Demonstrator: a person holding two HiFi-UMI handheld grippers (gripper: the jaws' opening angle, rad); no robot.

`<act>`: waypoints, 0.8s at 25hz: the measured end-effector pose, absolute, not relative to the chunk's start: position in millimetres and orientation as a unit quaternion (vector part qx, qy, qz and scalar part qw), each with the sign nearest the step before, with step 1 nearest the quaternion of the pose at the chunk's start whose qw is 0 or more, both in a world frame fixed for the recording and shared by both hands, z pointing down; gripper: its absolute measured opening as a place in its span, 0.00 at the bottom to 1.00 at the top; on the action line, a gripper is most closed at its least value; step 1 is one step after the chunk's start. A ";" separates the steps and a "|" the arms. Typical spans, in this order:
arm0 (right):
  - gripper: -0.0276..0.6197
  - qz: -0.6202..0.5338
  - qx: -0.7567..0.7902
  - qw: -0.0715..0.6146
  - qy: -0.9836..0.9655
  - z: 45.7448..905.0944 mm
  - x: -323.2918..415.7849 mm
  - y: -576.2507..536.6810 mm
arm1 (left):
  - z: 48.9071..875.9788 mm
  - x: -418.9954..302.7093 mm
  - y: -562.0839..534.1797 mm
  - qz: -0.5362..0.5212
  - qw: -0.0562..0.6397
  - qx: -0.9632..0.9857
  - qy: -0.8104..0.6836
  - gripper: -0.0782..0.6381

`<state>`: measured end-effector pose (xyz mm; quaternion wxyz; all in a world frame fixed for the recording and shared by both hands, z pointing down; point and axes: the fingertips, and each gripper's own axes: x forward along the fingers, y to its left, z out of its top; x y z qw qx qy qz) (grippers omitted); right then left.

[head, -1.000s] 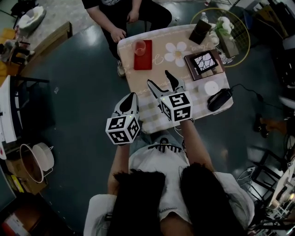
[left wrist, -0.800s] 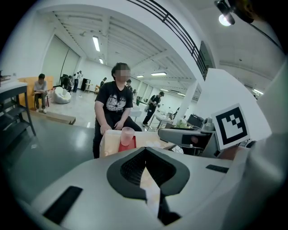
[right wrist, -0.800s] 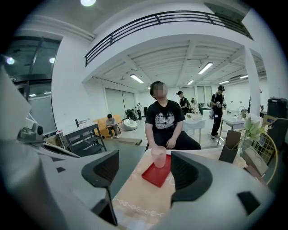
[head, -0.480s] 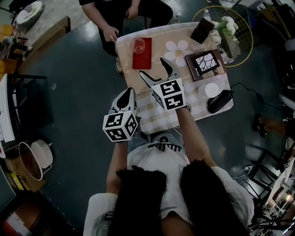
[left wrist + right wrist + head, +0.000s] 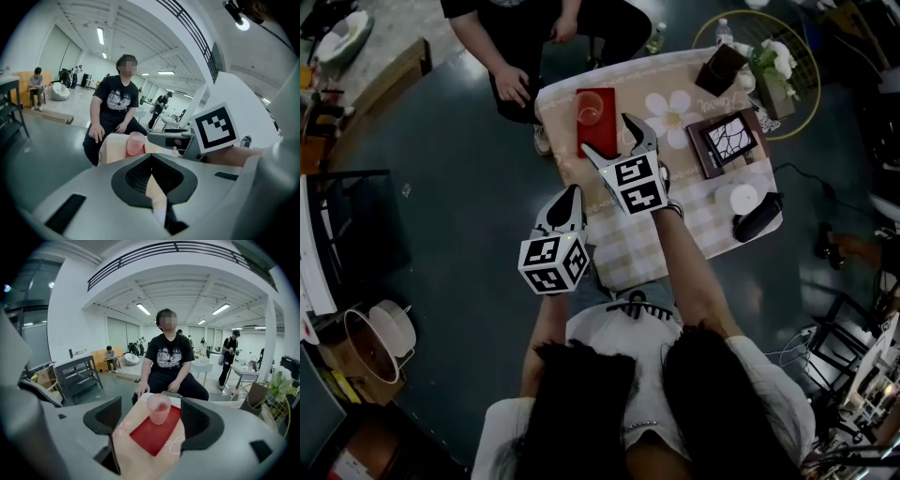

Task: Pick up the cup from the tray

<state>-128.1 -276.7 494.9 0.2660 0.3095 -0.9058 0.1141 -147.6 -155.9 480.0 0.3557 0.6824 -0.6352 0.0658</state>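
Right gripper (image 5: 152, 420), jaws opening and still empty, should straddle the cup (image 5: 158, 409) squarely, above the tray (image 5: 150, 439) at the desk's (image 5: 642, 246) far-left corner.

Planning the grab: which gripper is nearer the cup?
The right gripper, jaws opening and empty, over the table facing the cup; the left gripper hangs back.

Head view:
- seated person (image 5: 534, 37) cut off by top edge; only torso, arms, knees in frame
- dark pouch (image 5: 757, 216) at table (image 5: 628, 253) corner: kind unclear

Left gripper view:
- cup (image 5: 136, 143) shows upper part only; base behind left gripper (image 5: 151, 168) body
- tray (image 5: 129, 153) almost wholly hidden there, thin red sliver left
- people (image 5: 36, 86) far back in hall too small to make out
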 end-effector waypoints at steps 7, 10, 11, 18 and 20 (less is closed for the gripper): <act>0.63 0.113 0.309 0.301 -0.895 526.3 -160.7 -307.3 | 510.5 -172.3 -178.2 0.095 0.368 0.678 -0.630 0.12; 0.64 0.125 0.313 0.313 -0.888 543.8 -169.9 -322.0 | 520.3 -179.9 -187.6 0.097 0.378 0.679 -0.622 0.12; 0.64 0.125 0.314 0.319 -0.885 549.2 -171.9 -326.8 | 521.9 -182.1 -190.9 0.098 0.379 0.680 -0.620 0.12; 0.64 0.130 0.325 0.346 -0.870 579.4 -184.0 -349.7 | 535.7 -199.4 -205.2 0.116 0.375 0.694 -0.604 0.12; 0.64 0.144 0.333 0.349 -0.864 586.1 -183.8 -354.4 | 540.3 -204.1 -206.7 0.117 0.378 0.691 -0.605 0.12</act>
